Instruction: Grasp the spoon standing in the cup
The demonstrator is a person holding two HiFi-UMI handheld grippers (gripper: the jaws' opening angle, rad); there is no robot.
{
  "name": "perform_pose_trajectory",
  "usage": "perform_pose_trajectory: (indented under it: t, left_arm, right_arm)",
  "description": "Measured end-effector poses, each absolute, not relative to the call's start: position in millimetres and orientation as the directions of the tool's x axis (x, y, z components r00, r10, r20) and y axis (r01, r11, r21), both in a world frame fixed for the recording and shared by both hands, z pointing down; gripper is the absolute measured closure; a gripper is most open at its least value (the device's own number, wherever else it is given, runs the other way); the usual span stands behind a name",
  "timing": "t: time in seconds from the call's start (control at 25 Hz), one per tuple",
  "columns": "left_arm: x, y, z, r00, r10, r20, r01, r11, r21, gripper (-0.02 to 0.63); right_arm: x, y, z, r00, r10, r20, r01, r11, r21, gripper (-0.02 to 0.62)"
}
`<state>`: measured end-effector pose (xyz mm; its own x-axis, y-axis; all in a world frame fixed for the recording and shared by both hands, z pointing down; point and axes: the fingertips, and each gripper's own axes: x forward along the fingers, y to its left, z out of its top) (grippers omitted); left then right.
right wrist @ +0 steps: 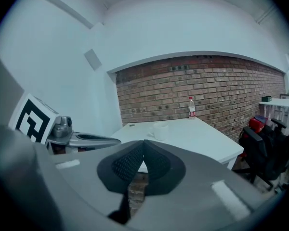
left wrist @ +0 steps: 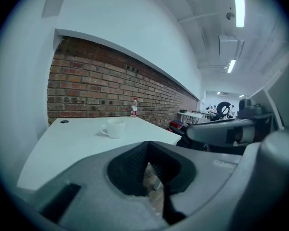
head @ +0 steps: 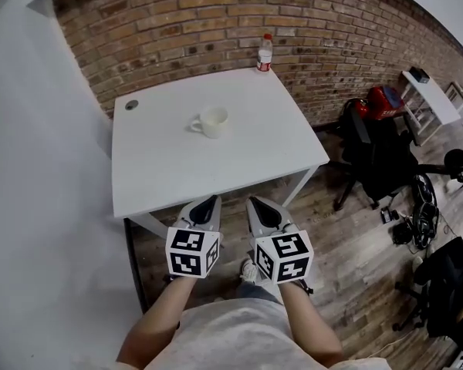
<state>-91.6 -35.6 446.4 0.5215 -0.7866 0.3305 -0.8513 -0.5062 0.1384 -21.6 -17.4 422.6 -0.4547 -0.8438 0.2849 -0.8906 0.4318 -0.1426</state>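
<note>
A white cup (head: pixel 212 121) with its handle to the left stands near the middle of the white table (head: pixel 162 168). No spoon shows in it from any view. It appears small in the left gripper view as the cup (left wrist: pixel 114 127), and in the right gripper view as the cup (right wrist: pixel 159 131). My left gripper (head: pixel 207 202) and right gripper (head: pixel 256 202) hang side by side just short of the table's near edge, well away from the cup. Both have their jaws closed tip to tip with nothing between them, as seen at the left gripper (left wrist: pixel 147 145) and the right gripper (right wrist: pixel 143 143).
A plastic bottle (head: pixel 265 53) with a red label stands at the table's far edge against the brick wall. A dark round grommet (head: pixel 131 105) sits at the far left corner. A black office chair (head: pixel 378 156) and cables stand on the wooden floor to the right.
</note>
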Motion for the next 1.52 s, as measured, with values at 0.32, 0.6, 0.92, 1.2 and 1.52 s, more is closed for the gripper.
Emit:
perform_pose_trajectory:
  t: [0.32, 0.6, 0.92, 1.2, 1.52]
  left_arm:
    - [-69.4, -99.5, 452.2, 0.473, -0.805, 0.358, -0.878, -0.464, 0.117, 0.612]
    - [-55.0, -145.6, 456.5, 0.431, -0.821, 0.376, -0.899, -0.427, 0.097, 0.612]
    - [-51.4, -181.9, 454.6, 0.383, -0.840, 0.383, -0.914, -0.405, 0.027, 0.612]
    - [-54.8, -209.5, 456.2, 0.395, -0.834, 0.386, -0.904, -0.428, -0.001, 0.611]
    - [-68.9, -251.2, 467.0, 0.427, -0.812, 0.397, -0.878, -0.477, -0.031, 0.586]
  right_arm:
    - [-3.0, -83.8, 429.9, -0.511, -0.807, 0.295, -0.859, 0.483, -0.169, 0.588]
    - [11.3, -134.0, 431.9, -0.564, -0.773, 0.291, -0.826, 0.533, -0.184, 0.588]
    - [14.8, -165.2, 434.2, -0.630, -0.722, 0.287, -0.776, 0.599, -0.196, 0.588]
    - [11.5, -190.5, 433.4, -0.641, -0.711, 0.289, -0.767, 0.612, -0.194, 0.588]
    - [-6.1, -225.1, 445.2, -0.622, -0.716, 0.317, -0.782, 0.593, -0.193, 0.588]
